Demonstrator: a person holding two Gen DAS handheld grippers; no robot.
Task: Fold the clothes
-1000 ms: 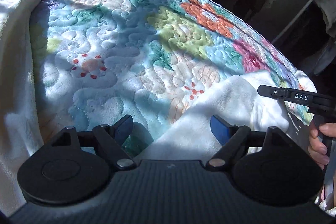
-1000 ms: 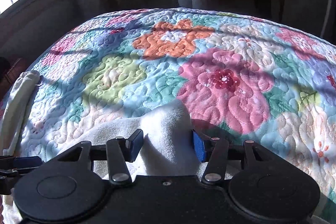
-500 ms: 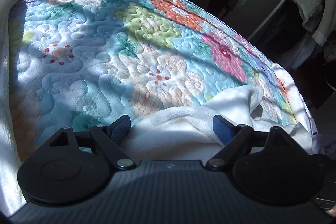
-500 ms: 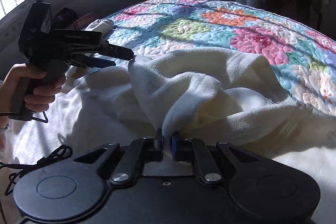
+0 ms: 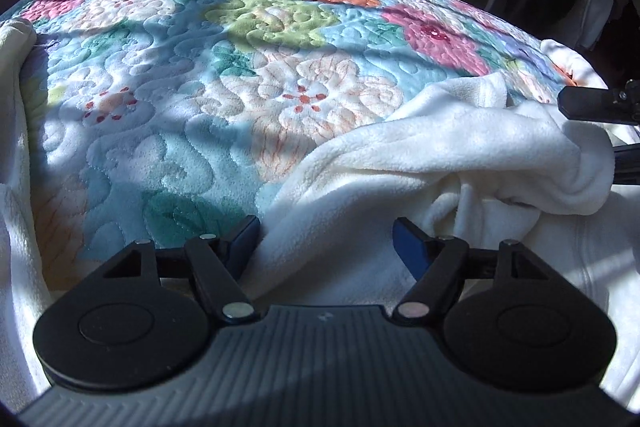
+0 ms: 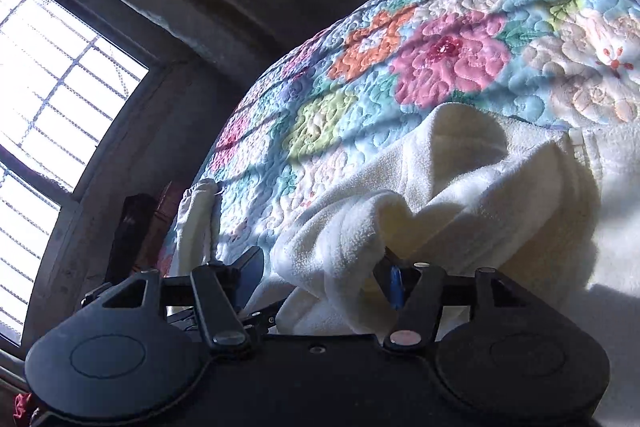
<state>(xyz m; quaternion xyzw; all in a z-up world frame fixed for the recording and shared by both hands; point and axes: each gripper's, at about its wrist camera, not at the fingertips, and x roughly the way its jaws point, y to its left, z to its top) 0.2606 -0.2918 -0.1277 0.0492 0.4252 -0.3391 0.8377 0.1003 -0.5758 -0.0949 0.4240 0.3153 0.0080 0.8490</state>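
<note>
Fleece, cream-white and rumpled, lies in a heap on the near edge of a bed covered by a flowered quilt (image 5: 248, 75). This garment (image 5: 440, 163) bunches into thick folds, one rolled end reaching toward the right side of the left wrist view. The left gripper (image 5: 326, 245) hangs over it with jaws apart and closing; cloth sits between the blue pads (image 5: 410, 247), which do not press it. The right gripper (image 6: 320, 275) has jaws spread and opening, a fold of the garment (image 6: 440, 195) lying loose between them. Its black tip also shows at the right edge of the left wrist view. A barred window (image 6: 52, 107) lights the wall beside the bed.
</note>
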